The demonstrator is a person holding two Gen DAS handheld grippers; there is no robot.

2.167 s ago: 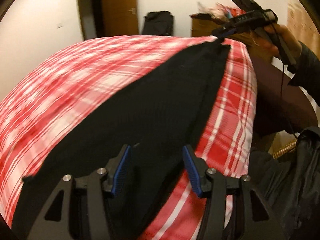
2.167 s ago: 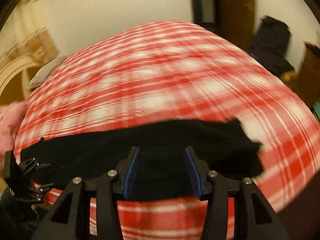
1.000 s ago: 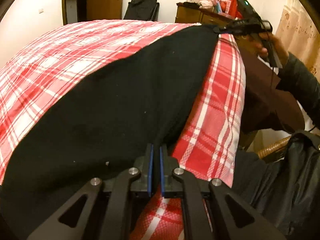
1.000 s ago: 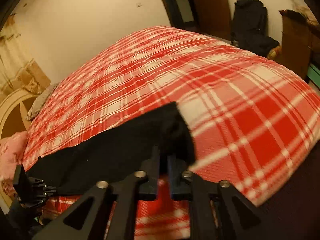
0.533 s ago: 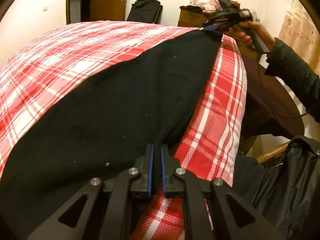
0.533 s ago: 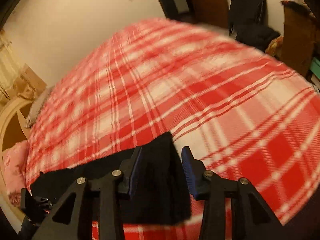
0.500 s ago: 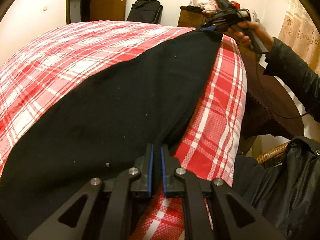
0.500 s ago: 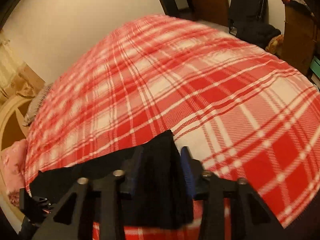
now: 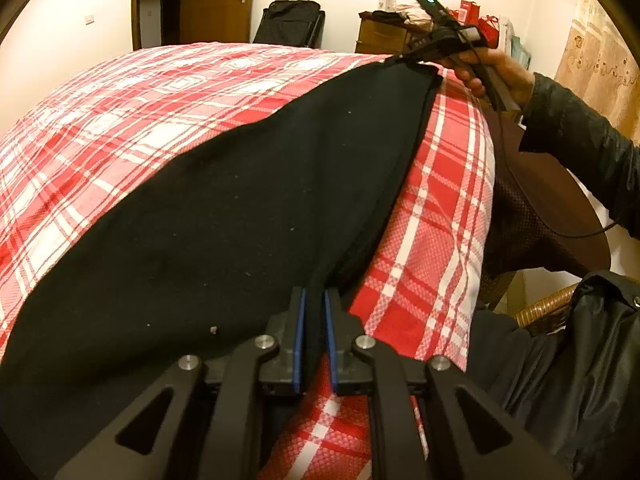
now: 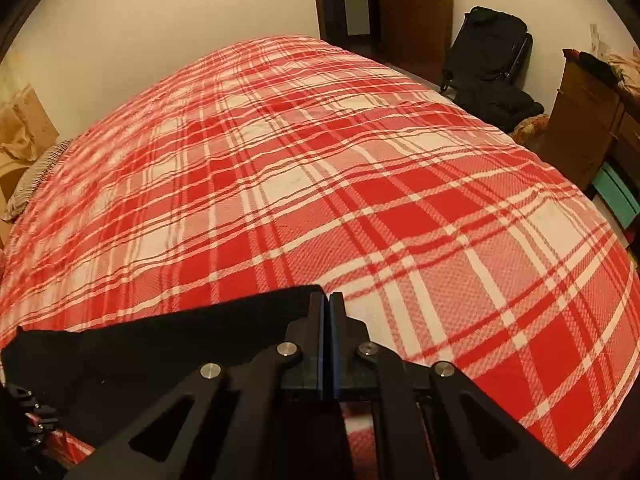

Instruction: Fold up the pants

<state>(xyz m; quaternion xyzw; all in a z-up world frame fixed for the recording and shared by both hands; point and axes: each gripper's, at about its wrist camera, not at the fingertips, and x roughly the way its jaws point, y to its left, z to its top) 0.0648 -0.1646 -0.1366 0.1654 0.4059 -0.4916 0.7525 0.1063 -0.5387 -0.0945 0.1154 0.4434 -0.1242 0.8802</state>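
Note:
The black pants (image 9: 240, 208) lie stretched along the near edge of a bed with a red and white plaid cover (image 9: 120, 100). My left gripper (image 9: 314, 344) is shut on the near edge of the pants at one end. My right gripper (image 10: 325, 344) is shut on the corner of the pants (image 10: 180, 344) at the other end. The right gripper also shows in the left wrist view (image 9: 404, 58), held in a hand at the far end of the pants. The left gripper shows at the left edge of the right wrist view (image 10: 24, 412).
The plaid bed cover (image 10: 320, 160) fills most of the right wrist view. A wooden dresser (image 10: 588, 120), a black bag (image 10: 488, 64) and a door (image 10: 416, 8) stand beyond the bed. A dark round table (image 9: 552, 216) and a wicker chair (image 9: 544, 312) stand to the right.
Both grippers were open over the pants and shut on them. The right gripper opened briefly half a second ago and has shut again on the corner. The left has stayed shut.

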